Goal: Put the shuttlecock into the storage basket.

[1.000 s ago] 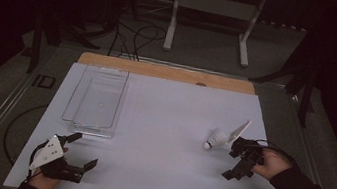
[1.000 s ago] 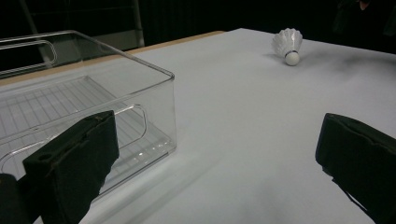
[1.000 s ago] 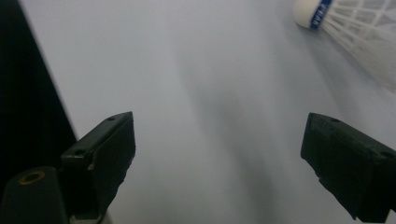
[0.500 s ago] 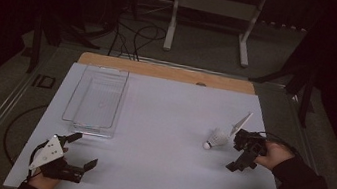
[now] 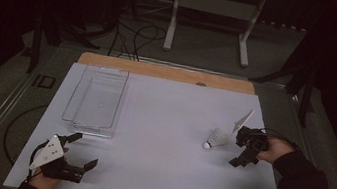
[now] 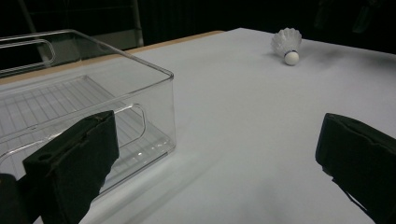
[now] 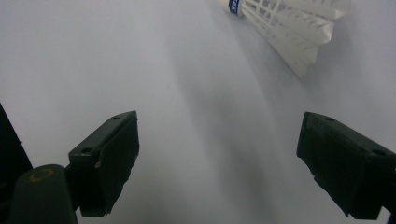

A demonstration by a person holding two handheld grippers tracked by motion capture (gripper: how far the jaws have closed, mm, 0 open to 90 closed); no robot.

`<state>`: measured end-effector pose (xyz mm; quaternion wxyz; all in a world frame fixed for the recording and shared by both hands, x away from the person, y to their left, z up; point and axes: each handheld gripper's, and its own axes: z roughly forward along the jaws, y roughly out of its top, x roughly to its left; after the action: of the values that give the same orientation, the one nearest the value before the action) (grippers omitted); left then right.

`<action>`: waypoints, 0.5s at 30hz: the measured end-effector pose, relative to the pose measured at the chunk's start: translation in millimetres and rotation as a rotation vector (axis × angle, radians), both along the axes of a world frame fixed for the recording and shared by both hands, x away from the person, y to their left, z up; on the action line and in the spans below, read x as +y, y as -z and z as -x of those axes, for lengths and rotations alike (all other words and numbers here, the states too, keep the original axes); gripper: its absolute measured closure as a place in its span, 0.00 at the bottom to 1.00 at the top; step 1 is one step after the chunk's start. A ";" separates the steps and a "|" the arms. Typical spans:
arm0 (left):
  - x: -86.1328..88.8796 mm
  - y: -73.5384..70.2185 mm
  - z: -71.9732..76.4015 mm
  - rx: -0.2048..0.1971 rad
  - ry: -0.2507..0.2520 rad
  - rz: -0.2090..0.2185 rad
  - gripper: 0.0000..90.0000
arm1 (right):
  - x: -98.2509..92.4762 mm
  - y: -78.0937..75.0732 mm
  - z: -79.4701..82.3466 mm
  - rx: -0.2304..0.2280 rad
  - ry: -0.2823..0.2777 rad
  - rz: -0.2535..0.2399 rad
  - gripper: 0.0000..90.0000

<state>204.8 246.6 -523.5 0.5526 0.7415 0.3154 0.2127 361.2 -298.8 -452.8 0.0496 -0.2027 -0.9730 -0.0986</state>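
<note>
A white feathered shuttlecock (image 5: 215, 138) lies on its side on the white table top (image 5: 167, 124), right of the middle. My right gripper (image 5: 240, 148) hovers just to its right, open, with nothing between the jaws. In the right gripper view the shuttlecock (image 7: 289, 23) lies ahead of the open right gripper (image 7: 217, 140), outside the gap. My left gripper (image 5: 83, 151) rests open near the front left corner. In the left gripper view the left gripper (image 6: 219, 140) stands wide open, the shuttlecock (image 6: 287, 44) is far off, and a clear plastic bin (image 6: 93, 107) is close at the left.
The clear plastic bin (image 5: 96, 98) stands empty at the back left of the table. A wooden strip (image 5: 165, 71) runs along the far edge. Beyond the table, a white stand (image 5: 213, 18) and cables are on the floor.
My right gripper has moved a little forward, away from the person, and stays beside the shuttlecock. The shuttlecock and the left gripper have not moved.
</note>
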 end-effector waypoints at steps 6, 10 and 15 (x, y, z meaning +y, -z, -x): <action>0.0 0.1 0.0 0.001 0.001 0.001 0.00 | 4.0 2.3 -4.3 -0.058 -0.078 -0.004 0.14; -0.2 0.2 -0.1 0.001 0.002 0.001 0.00 | 5.8 3.9 -11.6 -0.052 -0.069 -0.029 0.14; -0.1 0.3 -0.2 0.002 0.004 0.002 0.00 | 7.1 7.3 -20.6 -0.062 -0.072 -0.027 0.14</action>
<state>205.1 246.6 -523.8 0.5536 0.7416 0.3148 0.2107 381.8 -291.8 -460.2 0.0255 -0.1638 -0.9793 -0.1161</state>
